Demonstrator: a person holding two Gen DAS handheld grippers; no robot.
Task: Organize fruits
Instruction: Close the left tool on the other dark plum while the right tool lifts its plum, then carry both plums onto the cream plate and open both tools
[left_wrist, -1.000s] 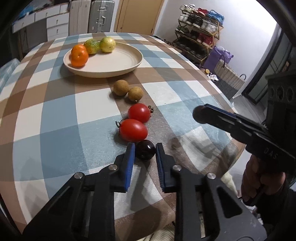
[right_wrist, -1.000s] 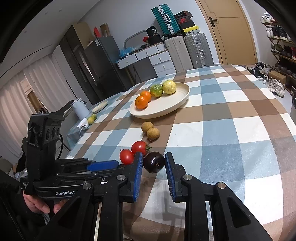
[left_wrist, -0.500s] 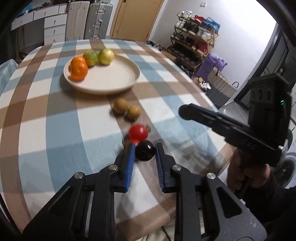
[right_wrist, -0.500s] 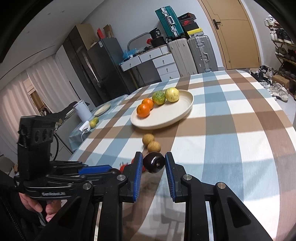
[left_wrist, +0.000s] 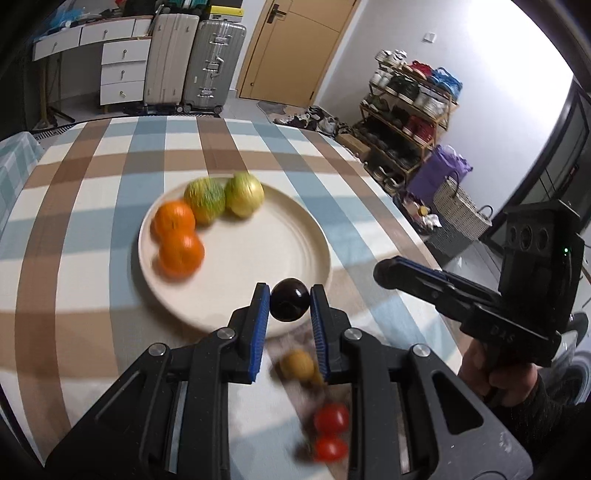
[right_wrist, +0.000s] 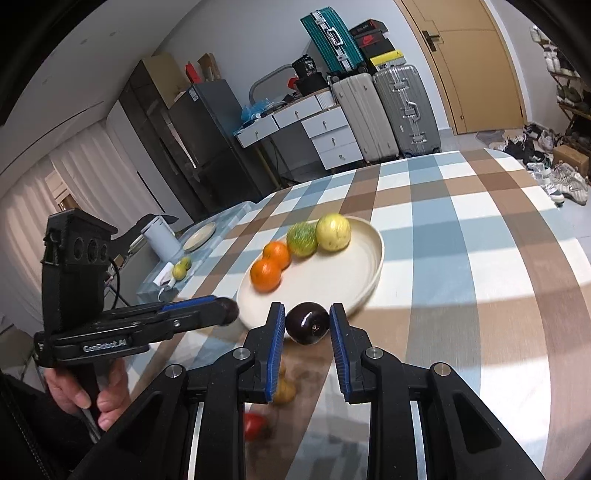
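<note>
My left gripper (left_wrist: 287, 305) is shut on a dark purple fruit (left_wrist: 289, 305) and holds it in the air over the near rim of the cream plate (left_wrist: 258, 258). My right gripper (right_wrist: 307, 324) is shut on a second dark purple fruit (right_wrist: 307, 323) just short of the plate (right_wrist: 343, 273). On the plate lie two oranges (left_wrist: 177, 240), a green fruit (left_wrist: 204, 199) and a yellow-green fruit (left_wrist: 244, 194). Two brown fruits (left_wrist: 297, 365) and two red tomatoes (left_wrist: 330, 419) lie on the checked tablecloth below the grippers.
The right gripper shows at the right of the left wrist view (left_wrist: 384, 275); the left one at the left of the right wrist view (right_wrist: 229, 312). The round table's edge (left_wrist: 413, 221) curves close on the right. A side table holds a white jug (right_wrist: 160, 238).
Both grippers have lifted their dark fruits off the cloth and moved forward to the plate. The tomatoes and brown fruits now lie behind and below the fingers.
</note>
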